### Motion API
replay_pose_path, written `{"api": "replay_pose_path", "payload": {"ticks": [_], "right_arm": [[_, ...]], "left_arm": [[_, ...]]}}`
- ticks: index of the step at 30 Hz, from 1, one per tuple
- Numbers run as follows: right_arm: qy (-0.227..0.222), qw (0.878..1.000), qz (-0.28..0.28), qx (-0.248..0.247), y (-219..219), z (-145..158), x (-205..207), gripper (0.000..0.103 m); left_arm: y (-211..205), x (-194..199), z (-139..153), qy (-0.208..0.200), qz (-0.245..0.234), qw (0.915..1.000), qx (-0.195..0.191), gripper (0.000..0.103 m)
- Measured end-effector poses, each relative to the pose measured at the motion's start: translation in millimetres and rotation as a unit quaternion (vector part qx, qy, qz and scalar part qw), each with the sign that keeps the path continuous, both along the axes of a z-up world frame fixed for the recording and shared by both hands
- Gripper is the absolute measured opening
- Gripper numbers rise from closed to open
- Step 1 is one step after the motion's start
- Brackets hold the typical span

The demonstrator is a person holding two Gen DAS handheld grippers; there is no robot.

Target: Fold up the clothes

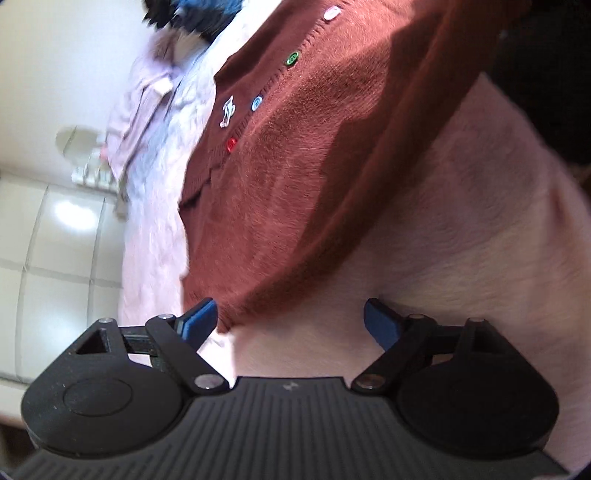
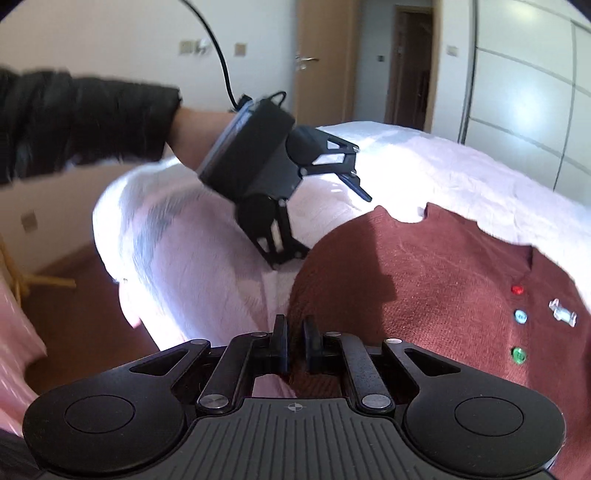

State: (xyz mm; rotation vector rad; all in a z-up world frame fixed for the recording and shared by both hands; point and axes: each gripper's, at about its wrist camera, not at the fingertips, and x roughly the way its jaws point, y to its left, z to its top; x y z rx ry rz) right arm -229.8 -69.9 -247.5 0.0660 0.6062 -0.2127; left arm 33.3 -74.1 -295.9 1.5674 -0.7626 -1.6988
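A rust-brown cardigan [image 1: 295, 166] with coloured buttons lies flat on the pale pink bed sheet [image 1: 461, 240]. My left gripper [image 1: 290, 317] is open just above the sheet. Its blue left pad [image 1: 201, 319] sits beside the cardigan's near corner, and nothing is between its jaws. In the right wrist view the cardigan [image 2: 424, 295] fills the right half. My right gripper [image 2: 295, 325] is shut on the cardigan's near left edge, with brown fabric pinched between its fingers. Farther back the left gripper [image 2: 332, 225] hangs open over the sheet [image 2: 443, 173] by the cardigan's far left edge.
More clothes, pink [image 1: 147, 92] and dark blue [image 1: 207, 11], lie heaped at the bed's far end. A person's dark sleeve [image 2: 74, 118] reaches in from the left. Wooden floor [image 2: 74, 302] lies left of the bed. A door [image 2: 325, 62] and a white wardrobe [image 2: 524, 92] stand behind.
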Motion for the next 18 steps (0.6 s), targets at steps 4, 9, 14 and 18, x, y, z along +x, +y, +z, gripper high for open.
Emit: {"api": "replay_pose_path", "payload": {"ticks": [4, 9, 14, 18], "right_arm": [[-0.005, 1.000, -0.004, 0.024, -4.1, -1.8, -1.9, 0.007], [-0.021, 0.998, -0.006, 0.055, -14.0, -3.2, 6.4, 0.007], [-0.070, 0.991, -0.022, 0.111, -36.3, -1.2, -13.9, 0.007], [-0.140, 0.976, -0.049, 0.161, -63.3, 9.4, -49.8, 0.006]], "left_arm": [[-21.2, -1.4, -4.2, -0.046, -0.035, 0.9982, 0.015, 0.056], [-41.4, -6.1, 1.7, -0.092, -0.031, 0.9938, 0.055, 0.012], [-74.3, -27.9, 45.5, -0.037, 0.001, 0.9989, 0.028, 0.010], [-112.1, -79.9, 87.1, -0.007, 0.003, 1.0000, 0.001, 0.009]]}}
